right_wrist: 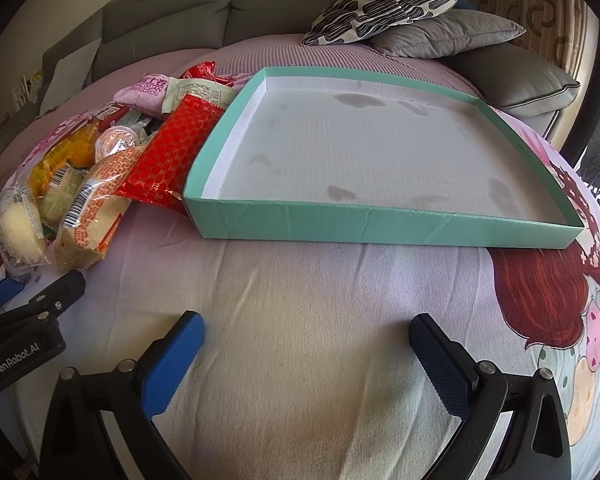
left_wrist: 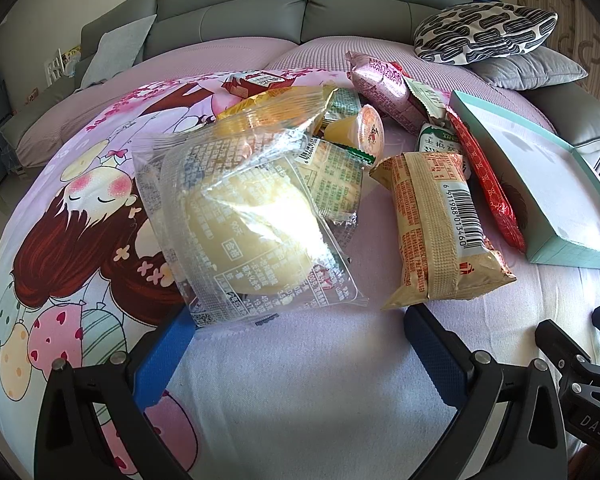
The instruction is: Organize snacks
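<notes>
Our left tool hangs with its blue fingers spread wide and nothing between them, just in front of the snack pile on the cloth. The left finger's tip sits at the near corner of the clear bun bag, whose edge lies over it; we cannot tell whether they touch. Just right of the bag lies the tan packet with its barcode up. Behind these sit a jelly cup, a green packet, a yellow bag, a pink packet and a small green-and-white pack. The red packet lies along the left wall of the tray, touching it.

Our right tool is also wide open and holds nothing, low over bare cloth in front of the tray's near wall. From the right wrist view the teal tray shows a white floor with a few dark stains and no snacks in it. All snacks lie to its left. The left tool shows at that view's left edge.

Behind, a patterned pillow rests on a grey cushion against the sofa.
</notes>
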Motion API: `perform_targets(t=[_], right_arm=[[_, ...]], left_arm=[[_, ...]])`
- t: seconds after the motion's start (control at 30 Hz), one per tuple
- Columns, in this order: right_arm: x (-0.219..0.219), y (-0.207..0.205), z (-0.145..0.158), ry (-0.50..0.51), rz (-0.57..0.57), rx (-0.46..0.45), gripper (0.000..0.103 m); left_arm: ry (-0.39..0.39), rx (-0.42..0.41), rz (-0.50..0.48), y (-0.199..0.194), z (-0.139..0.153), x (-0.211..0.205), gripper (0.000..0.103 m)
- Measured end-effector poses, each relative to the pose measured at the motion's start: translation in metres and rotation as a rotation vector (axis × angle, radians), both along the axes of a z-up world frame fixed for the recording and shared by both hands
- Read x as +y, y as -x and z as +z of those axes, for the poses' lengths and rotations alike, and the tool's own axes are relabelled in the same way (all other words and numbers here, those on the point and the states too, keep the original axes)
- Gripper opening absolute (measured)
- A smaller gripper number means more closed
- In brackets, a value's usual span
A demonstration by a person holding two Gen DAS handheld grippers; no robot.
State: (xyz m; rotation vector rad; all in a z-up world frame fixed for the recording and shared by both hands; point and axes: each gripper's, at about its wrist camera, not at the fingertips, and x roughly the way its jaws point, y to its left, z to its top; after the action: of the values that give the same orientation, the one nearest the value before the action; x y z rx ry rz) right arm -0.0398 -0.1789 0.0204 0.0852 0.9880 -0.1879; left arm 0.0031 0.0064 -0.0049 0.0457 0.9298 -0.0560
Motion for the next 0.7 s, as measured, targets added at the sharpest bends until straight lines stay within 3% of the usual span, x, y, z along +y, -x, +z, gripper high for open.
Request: perform_targets(t=[0.7], right_arm=[[0.0032, 0.0029, -0.0020, 0.002, -0.006, -0.006, 0.103]], left_arm=[[0.001, -0.001, 0.000, 0.0004, -0.0004, 0.0002, 0.103]])
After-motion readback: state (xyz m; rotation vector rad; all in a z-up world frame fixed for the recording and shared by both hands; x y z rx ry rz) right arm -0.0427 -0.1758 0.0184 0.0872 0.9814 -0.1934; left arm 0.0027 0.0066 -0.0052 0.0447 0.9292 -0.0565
